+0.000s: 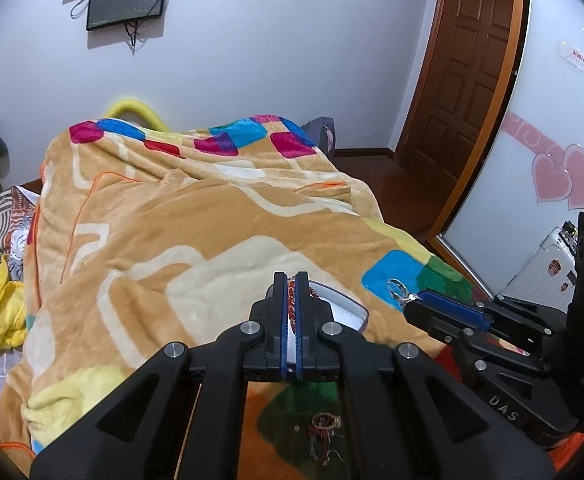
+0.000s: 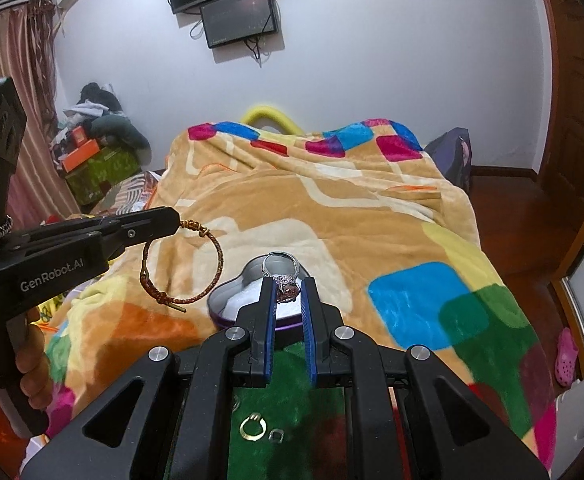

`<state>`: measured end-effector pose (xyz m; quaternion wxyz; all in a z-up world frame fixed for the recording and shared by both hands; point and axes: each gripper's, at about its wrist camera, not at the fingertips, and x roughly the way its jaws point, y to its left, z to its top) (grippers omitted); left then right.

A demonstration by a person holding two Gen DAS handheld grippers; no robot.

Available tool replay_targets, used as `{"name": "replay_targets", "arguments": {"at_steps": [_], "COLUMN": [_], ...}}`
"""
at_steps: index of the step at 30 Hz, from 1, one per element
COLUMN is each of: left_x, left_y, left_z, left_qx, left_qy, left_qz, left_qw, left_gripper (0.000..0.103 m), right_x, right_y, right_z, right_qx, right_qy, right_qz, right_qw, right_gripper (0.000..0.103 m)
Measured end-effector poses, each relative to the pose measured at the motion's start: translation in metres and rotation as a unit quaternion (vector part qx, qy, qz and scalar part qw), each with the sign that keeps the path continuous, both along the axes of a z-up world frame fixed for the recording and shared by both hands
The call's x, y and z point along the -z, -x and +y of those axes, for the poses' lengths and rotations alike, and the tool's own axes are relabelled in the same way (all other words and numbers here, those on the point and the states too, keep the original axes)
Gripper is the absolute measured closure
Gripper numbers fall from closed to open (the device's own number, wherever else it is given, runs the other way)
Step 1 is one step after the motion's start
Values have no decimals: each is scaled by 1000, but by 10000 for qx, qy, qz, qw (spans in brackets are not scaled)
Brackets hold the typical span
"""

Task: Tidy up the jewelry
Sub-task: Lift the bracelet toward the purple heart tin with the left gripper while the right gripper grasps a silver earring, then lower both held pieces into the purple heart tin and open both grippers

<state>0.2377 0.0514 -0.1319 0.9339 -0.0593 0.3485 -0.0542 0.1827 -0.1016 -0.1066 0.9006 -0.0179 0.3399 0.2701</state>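
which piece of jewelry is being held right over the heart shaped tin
The silver ring with the pink stone, pinched in the right gripper. The braided bracelet hangs left of the tin.

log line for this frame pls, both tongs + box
left tongs: shut on braided bracelet | right tongs: shut on ring | heart box: open on blanket, both items held above

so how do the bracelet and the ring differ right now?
The bracelet is a large braided red-brown cord loop; the ring is a small silver band with a pinkish stone. The bracelet hangs from the left gripper, beside the heart-shaped tin; the ring sits in the right gripper, over it. Both are held above the blanket.
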Motion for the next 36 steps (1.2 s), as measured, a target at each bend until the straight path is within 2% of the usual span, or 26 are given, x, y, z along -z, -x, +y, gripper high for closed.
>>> {"name": "replay_targets", "arguments": {"at_steps": [10,19,27,34,36], "left_x": [26,53,62,62,60], "left_y": [-35,-56,-60,-57,-53], "left_z": [0,-1,-3,-3,-3], "left_qx": [84,235,312,341,346], "left_qy": [132,244,118,56,18], "left_qz": [357,765,967,1062,1050], "left_qw": [9992,9965,9947,9937,9939], "left_gripper": [102,102,102,100,95], "right_x": [16,32,43,42,40], "right_y": [-26,-44,-50,-48,-48], "right_z": [10,20,27,30,29], "right_qx": [-206,-499,-597,-662,-640], "right_qy": [134,272,509,638,664], "right_qz": [246,688,925,909,910], "right_qw": [9994,9960,9926,9916,9916], "right_gripper": [92,92,92,92,92]}}
